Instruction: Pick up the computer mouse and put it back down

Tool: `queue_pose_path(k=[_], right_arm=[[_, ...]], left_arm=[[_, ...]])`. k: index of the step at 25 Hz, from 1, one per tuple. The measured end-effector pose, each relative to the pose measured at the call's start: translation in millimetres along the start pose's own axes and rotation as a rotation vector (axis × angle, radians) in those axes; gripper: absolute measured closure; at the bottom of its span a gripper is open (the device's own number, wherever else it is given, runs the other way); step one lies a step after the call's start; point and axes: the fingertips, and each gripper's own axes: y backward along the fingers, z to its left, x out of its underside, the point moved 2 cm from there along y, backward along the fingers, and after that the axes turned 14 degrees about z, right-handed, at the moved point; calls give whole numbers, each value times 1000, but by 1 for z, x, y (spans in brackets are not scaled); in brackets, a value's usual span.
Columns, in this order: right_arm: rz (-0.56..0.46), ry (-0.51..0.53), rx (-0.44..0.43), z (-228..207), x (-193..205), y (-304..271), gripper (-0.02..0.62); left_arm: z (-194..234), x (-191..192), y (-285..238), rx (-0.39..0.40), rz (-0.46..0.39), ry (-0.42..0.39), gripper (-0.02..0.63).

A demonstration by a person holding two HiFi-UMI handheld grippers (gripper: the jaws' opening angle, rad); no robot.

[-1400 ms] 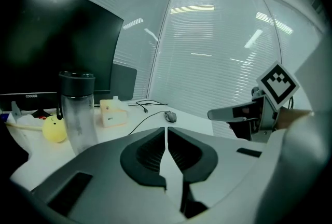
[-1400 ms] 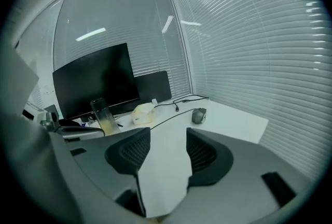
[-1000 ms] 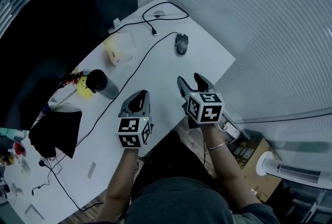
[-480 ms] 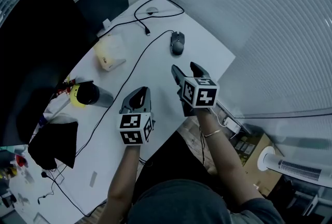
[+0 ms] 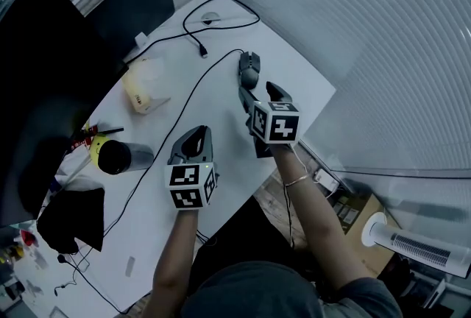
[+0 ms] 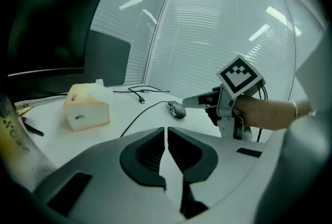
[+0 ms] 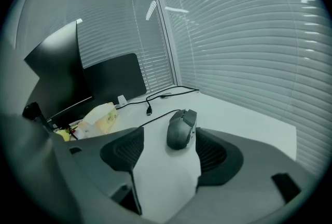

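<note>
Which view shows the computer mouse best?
The right gripper view: the computer mouse sits centred, close and unobstructed. The head view shows it small from above; the left gripper view, tiny and distant.

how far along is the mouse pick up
Nothing done yet: the mouse lies on the desk, not gripped. In hand: the right gripper is lined up on it, its jaws have just been opening, pads off it. To do: grasp, lift, set it back down.

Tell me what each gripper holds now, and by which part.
Nothing is held. The right gripper, its jaws apart and just opened wider, has the computer mouse lying at its tips, ungripped. The left gripper is shut and empty.
</note>
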Motion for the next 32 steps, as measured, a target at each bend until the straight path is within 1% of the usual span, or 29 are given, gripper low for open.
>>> queue_pose_path(k=[8, 17, 23, 32], right_arm=[[27, 6, 35, -15, -21, -35, 270], [62, -15, 55, -26, -31, -64, 244], [87, 11, 67, -26, -32, -77, 232], [120, 22, 96, -28, -31, -89, 247]], left_arm=[[10, -14, -24, -13, 21, 7, 574], [13, -24, -47, -2, 35, 31, 574], [13, -27, -59, -6, 48, 52, 574], [15, -29, -65, 2, 47, 80, 574]])
